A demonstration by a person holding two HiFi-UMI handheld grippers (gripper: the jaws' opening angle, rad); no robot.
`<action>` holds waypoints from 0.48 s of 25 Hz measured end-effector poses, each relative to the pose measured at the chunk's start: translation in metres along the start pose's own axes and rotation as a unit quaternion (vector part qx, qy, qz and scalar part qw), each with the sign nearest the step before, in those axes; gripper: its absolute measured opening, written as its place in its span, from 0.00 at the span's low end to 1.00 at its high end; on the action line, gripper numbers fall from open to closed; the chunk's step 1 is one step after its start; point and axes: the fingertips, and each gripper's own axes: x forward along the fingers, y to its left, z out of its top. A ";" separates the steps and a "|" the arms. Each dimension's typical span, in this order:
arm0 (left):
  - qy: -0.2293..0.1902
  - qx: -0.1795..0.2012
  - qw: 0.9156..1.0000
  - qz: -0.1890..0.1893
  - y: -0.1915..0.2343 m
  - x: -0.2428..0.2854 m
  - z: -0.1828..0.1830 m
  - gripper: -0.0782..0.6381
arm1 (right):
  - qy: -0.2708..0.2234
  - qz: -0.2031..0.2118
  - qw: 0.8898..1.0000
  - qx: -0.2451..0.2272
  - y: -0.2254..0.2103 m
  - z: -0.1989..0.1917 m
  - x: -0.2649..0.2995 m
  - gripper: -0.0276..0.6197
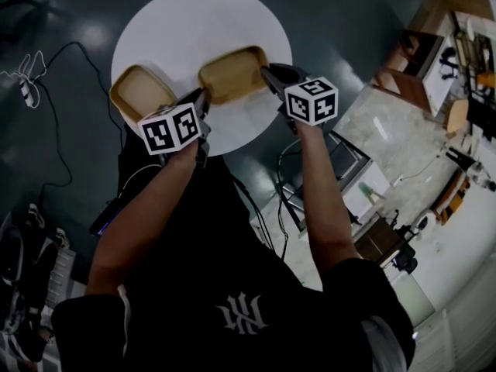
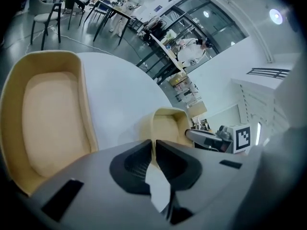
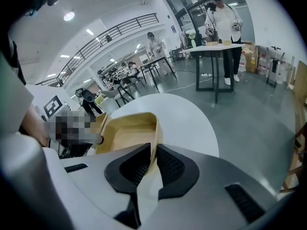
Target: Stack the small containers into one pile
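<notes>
Head view: two tan containers lie side by side on the white round table (image 1: 155, 22). The left gripper (image 1: 202, 97) meets the right container (image 1: 232, 72) at its left end, and the right gripper (image 1: 268, 74) meets it at its right end. The left container (image 1: 139, 91) lies unheld.

Left gripper view: the jaws pinch the right container's thin rim.

Right gripper view: the jaws pinch the same container's opposite rim.
</notes>
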 end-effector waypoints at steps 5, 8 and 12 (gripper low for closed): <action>-0.012 0.023 1.000 -0.014 -0.011 -0.017 0.020 0.15 | -0.039 -0.006 0.999 -0.003 0.014 0.026 -0.019 0.14; -0.021 0.047 0.998 -0.027 -0.020 -0.030 0.034 0.14 | -0.065 -0.014 0.998 -0.008 0.026 0.041 -0.035 0.14; -0.026 0.074 0.996 -0.048 -0.033 -0.052 0.056 0.14 | -0.090 -0.027 0.995 -0.018 0.044 0.060 -0.051 0.14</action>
